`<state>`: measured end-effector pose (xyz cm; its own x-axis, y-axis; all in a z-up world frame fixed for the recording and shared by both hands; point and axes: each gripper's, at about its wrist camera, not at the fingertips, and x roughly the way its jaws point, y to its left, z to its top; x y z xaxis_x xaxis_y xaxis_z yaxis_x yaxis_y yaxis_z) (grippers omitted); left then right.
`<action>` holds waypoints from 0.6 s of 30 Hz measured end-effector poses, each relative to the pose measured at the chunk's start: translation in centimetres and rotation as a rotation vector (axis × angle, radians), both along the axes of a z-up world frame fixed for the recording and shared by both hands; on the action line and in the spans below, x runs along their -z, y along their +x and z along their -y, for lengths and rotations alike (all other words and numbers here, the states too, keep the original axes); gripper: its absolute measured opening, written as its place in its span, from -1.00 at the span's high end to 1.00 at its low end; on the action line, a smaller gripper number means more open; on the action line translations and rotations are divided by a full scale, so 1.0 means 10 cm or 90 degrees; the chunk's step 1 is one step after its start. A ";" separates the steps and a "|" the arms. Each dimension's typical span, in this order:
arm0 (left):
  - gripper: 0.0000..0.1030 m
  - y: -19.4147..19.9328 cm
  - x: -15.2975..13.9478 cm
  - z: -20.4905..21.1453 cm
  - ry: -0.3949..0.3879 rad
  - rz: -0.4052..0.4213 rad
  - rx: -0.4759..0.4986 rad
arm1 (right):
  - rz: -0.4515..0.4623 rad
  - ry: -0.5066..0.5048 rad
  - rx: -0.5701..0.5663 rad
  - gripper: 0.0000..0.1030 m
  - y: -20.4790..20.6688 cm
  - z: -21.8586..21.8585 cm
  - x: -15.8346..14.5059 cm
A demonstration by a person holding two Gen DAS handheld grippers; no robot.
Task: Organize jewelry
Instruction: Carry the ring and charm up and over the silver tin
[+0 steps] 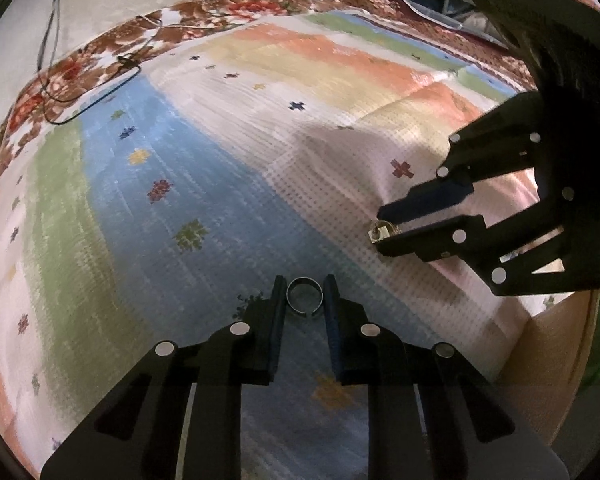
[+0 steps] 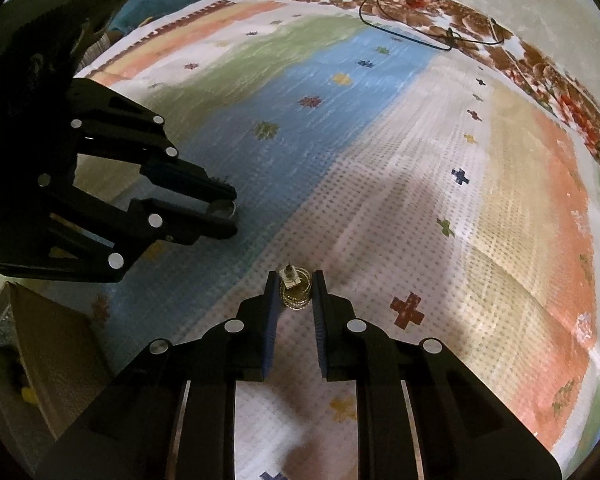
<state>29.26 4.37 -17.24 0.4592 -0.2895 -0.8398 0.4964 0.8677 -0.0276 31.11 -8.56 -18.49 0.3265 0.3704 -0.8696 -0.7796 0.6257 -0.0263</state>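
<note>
Left gripper (image 1: 304,294), black plastic with blue pads, clamps a thin silver open-band ring (image 1: 305,297) at lower centre of its view; the ring's gap faces the camera. Right gripper (image 2: 296,290), same build, clamps a gold ring with a square stone setting (image 2: 294,290) at lower centre of its own view; the setting points away from the camera. Both rings sit low over the woven waffle-textured blanket with pastel stripes and small cross motifs (image 1: 228,184). Brown floral cloth (image 1: 84,68) borders it upper left, with a thin black cable (image 1: 100,96) looped across. Tan cardboard box (image 2: 56,360) at lower left of the right view.
</note>
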 end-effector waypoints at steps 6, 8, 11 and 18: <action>0.65 -0.09 -0.19 0.03 -0.001 -0.002 -0.012 | 0.019 -0.014 0.014 0.67 -0.08 0.02 -0.12; 0.65 -0.12 -0.24 0.03 0.001 0.004 -0.020 | 0.026 -0.015 0.022 0.67 -0.10 0.05 -0.18; 0.65 -0.17 -0.35 0.04 -0.001 0.015 -0.042 | 0.032 -0.012 0.039 0.67 -0.11 0.09 -0.28; 0.65 -0.32 -0.56 0.08 0.023 0.010 -0.107 | 0.013 0.035 0.123 0.67 -0.11 0.23 -0.57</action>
